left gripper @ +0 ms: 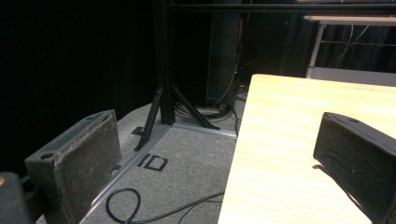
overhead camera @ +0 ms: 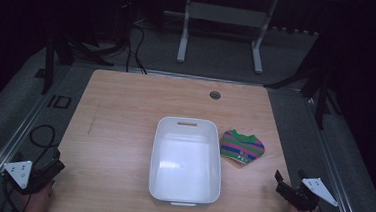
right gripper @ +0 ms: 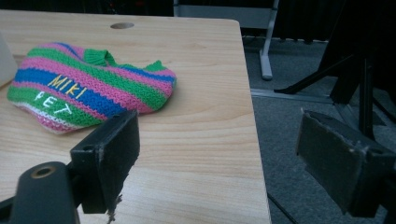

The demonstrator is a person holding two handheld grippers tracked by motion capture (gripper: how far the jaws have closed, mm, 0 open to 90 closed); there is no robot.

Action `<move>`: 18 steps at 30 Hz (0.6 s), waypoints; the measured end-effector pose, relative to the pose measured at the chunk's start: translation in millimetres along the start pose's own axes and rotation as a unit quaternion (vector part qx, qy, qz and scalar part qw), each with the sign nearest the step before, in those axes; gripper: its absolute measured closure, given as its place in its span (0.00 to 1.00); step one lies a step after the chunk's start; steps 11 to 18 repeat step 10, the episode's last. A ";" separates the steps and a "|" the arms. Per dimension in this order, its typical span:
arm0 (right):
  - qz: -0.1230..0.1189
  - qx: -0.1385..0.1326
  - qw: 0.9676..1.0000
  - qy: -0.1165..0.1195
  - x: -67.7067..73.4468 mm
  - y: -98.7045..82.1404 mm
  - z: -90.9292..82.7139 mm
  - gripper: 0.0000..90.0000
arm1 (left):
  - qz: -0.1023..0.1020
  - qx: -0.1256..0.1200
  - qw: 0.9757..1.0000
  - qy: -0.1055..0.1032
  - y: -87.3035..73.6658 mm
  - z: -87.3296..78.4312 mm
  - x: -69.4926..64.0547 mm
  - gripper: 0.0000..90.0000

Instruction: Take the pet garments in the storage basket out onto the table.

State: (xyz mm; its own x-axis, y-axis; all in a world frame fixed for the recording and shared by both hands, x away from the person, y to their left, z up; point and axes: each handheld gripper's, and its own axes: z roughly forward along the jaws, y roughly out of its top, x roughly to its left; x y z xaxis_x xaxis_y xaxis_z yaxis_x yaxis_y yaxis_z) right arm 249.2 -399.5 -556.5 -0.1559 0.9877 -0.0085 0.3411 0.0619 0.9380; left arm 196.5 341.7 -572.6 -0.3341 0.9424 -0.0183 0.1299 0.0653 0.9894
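Two grippers at near table corners: left gripper [overhead camera: 46,169] jaws spread, empty, straddling table [overhead camera: 119,131] edge; right gripper [overhead camera: 286,185] likewise released. One white bin [overhead camera: 186,161] at centre, empty. One knit pet sweater [overhead camera: 241,148] touching bin's right side: pink/green/blue stripes, lettering "MIKI PET". Hands mostly cut off at bottom

High view looks down on the table [overhead camera: 119,126]; both gripper views skim its opposite edges closely.

Dark room; grey carpet [overhead camera: 214,55]; white-legged desk [overhead camera: 222,13] behind.
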 end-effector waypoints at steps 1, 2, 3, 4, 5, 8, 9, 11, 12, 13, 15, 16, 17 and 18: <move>0.002 -0.001 1.000 0.000 -0.5 0.0 0.0 0.15 | 0.000 0.001 1.000 0.000 0.0 -0.1 0.1 0.01; 0.004 0.000 1.000 -0.002 -0.9 0.0 -0.1 0.15 | 0.000 0.000 1.000 0.000 0.0 0.0 0.1 0.01; 0.005 0.000 1.000 -0.005 -1.0 0.0 0.0 0.15 | -0.001 0.000 1.000 0.000 0.0 0.0 0.1 0.01; 0.006 0.002 1.000 -0.003 -1.2 0.1 0.3 0.15 | 0.000 0.000 1.000 0.000 0.0 -0.1 0.1 0.01; 0.006 0.003 1.000 -0.003 -1.2 0.2 0.5 0.15 | -0.001 0.000 1.000 0.000 0.0 -0.1 0.1 0.01; 0.002 0.005 1.000 -0.005 -0.7 0.4 1.2 0.15 | -0.001 -0.001 1.000 0.000 -0.1 -0.1 0.0 0.01; 0.002 0.007 1.000 -0.006 -0.5 0.5 1.4 0.15 | -0.001 -0.001 1.000 0.001 -0.1 -0.2 0.0 0.01; 0.003 0.009 1.000 -0.006 -0.3 0.6 1.7 0.15 | -0.001 -0.001 1.000 0.000 -0.1 -0.3 -0.1 0.01; 0.003 0.009 1.000 -0.006 -0.3 0.6 1.7 0.15 | -0.001 -0.001 1.000 0.000 -0.1 -0.3 -0.1 0.01; 0.003 0.009 1.000 -0.006 -0.3 0.6 1.7 0.15 | -0.001 -0.001 1.000 0.000 -0.1 -0.3 -0.1 0.01; 0.003 0.009 1.000 -0.006 -0.3 0.6 1.7 0.15 | -0.001 -0.001 1.000 0.000 -0.1 -0.3 -0.1 0.01; 0.003 0.009 1.000 -0.006 -0.3 0.6 1.7 0.15 | -0.001 -0.001 1.000 0.000 -0.1 -0.3 -0.1 0.01; 0.003 0.009 1.000 -0.006 -0.3 0.6 1.7 0.15 | -0.001 -0.001 1.000 0.000 -0.1 -0.3 -0.1 0.01; 0.003 0.009 1.000 -0.006 -0.3 0.6 1.7 0.15 | -0.001 -0.001 1.000 0.000 -0.1 -0.3 -0.1 0.01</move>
